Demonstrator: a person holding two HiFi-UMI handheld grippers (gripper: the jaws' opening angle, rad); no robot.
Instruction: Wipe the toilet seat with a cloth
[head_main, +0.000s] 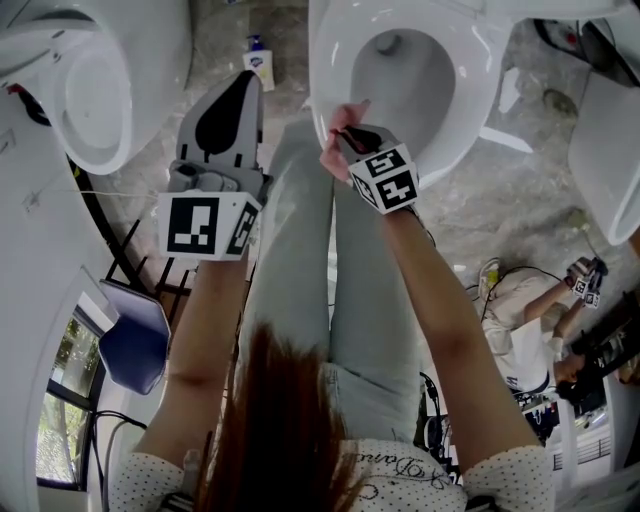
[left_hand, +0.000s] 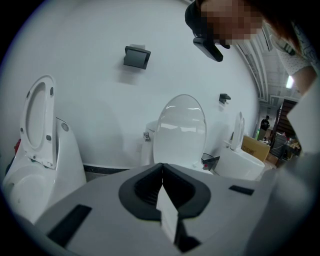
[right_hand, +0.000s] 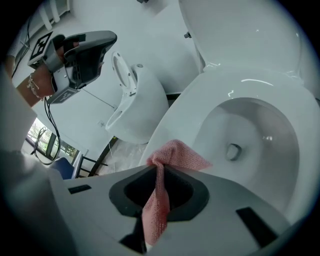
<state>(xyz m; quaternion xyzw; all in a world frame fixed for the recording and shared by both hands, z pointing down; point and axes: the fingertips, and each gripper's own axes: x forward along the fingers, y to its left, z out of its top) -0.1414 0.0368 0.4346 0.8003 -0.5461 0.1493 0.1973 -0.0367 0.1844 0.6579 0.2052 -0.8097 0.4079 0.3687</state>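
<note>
The white toilet seat (head_main: 330, 80) rings an open bowl (head_main: 405, 75) at the top of the head view. My right gripper (head_main: 345, 138) hovers at the seat's near left rim, shut on a pink cloth (head_main: 345, 115). In the right gripper view the cloth (right_hand: 172, 155) bunches out past the jaw tips (right_hand: 157, 167) just above the seat (right_hand: 200, 100), and a strip of it hangs back between the jaws. My left gripper (head_main: 235, 95) is held up to the left of the toilet, shut with nothing in it (left_hand: 161, 167). It faces the toilet's raised lid (left_hand: 181, 127).
Another toilet (head_main: 90, 80) stands at the left and a third fixture (head_main: 610, 150) at the right. A soap bottle (head_main: 259, 62) sits on the floor between the toilets. My jeans-clad legs (head_main: 300, 250) fill the middle; a blue chair (head_main: 135, 335) and a crouching person (head_main: 520, 320) are lower down.
</note>
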